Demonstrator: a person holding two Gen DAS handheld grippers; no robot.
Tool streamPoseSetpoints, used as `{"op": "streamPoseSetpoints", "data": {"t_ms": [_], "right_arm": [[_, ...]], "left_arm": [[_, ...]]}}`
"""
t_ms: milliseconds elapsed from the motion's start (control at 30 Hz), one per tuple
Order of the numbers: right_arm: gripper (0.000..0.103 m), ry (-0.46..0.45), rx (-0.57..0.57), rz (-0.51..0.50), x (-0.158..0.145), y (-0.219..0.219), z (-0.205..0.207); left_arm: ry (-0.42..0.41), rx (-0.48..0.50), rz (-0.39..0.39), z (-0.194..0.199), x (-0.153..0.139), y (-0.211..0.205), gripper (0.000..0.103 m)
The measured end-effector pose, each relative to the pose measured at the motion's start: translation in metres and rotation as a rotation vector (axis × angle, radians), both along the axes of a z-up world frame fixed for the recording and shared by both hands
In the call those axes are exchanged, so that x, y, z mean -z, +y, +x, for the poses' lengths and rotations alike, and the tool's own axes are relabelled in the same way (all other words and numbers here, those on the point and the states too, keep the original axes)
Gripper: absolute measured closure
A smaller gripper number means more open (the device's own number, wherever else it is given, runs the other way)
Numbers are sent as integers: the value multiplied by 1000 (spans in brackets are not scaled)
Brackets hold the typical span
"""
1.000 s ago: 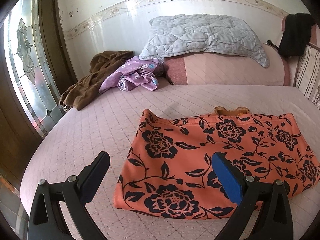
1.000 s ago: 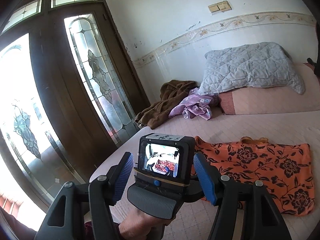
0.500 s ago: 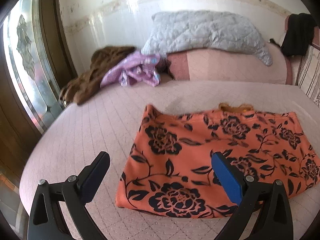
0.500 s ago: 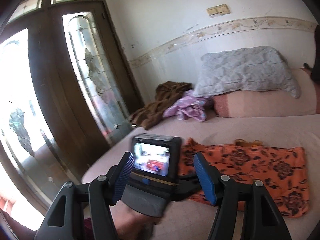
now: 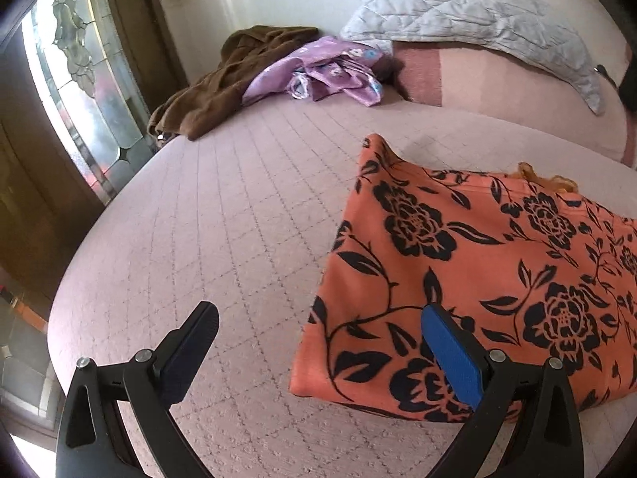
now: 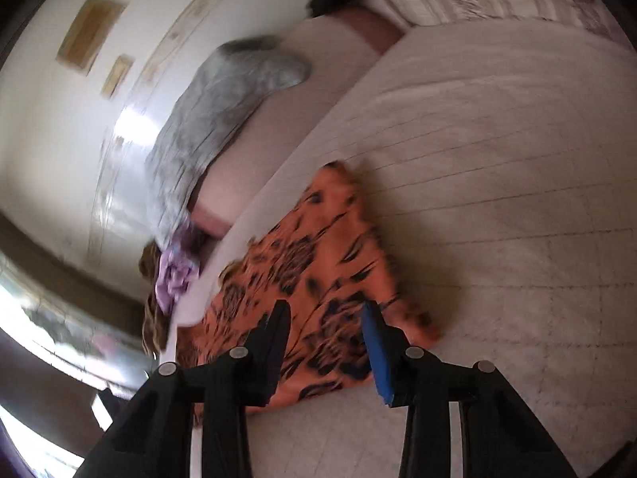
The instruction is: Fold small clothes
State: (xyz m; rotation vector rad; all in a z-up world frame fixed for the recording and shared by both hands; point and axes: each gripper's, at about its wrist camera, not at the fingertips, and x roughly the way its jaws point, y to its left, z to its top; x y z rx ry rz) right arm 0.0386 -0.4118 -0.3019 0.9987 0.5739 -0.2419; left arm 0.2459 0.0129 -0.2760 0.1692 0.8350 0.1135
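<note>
An orange garment with black flowers [image 5: 477, 259] lies folded flat on the pink quilted bed [image 5: 239, 219]. My left gripper [image 5: 320, 320] hangs open over the garment's near left corner. Its blue pad is over the cloth and its other finger over bare bedspread. The right wrist view is blurred and rolled. There my right gripper [image 6: 324, 312] hovers over the near end of the same garment [image 6: 318, 259], jaws closing. The cloth shows behind the narrow gap, and nothing is pinched.
A brown garment [image 5: 223, 83] and a purple one [image 5: 330, 67] are heaped at the far left of the bed. A grey quilted pillow [image 5: 469, 12] rests on a pink bolster [image 5: 497, 79]. A glazed door [image 5: 79, 79] stands past the bed's left edge.
My right gripper swung away from the left gripper's body, rolled, dropped over the garment's end, and its jaws narrowed. My left gripper sank closer to the garment's left edge.
</note>
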Motion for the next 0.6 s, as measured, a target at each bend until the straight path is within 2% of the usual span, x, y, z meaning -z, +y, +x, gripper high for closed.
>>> {"op": "streamPoseSetpoints", "data": {"t_ms": [133, 267, 433, 600], "right_arm": [[63, -7, -13, 49, 6, -3, 7], [63, 24, -63, 11, 6, 14, 17], [63, 46, -106, 0, 11, 31, 19], [63, 40, -131, -25, 7, 36, 15]], "left_arm": [[-91, 19, 30, -11, -21, -9, 1], [-183, 24, 59, -25, -48, -28, 1], [-222, 15, -1, -42, -77, -38, 1], [-235, 43, -29, -54, -88, -54, 1]]}}
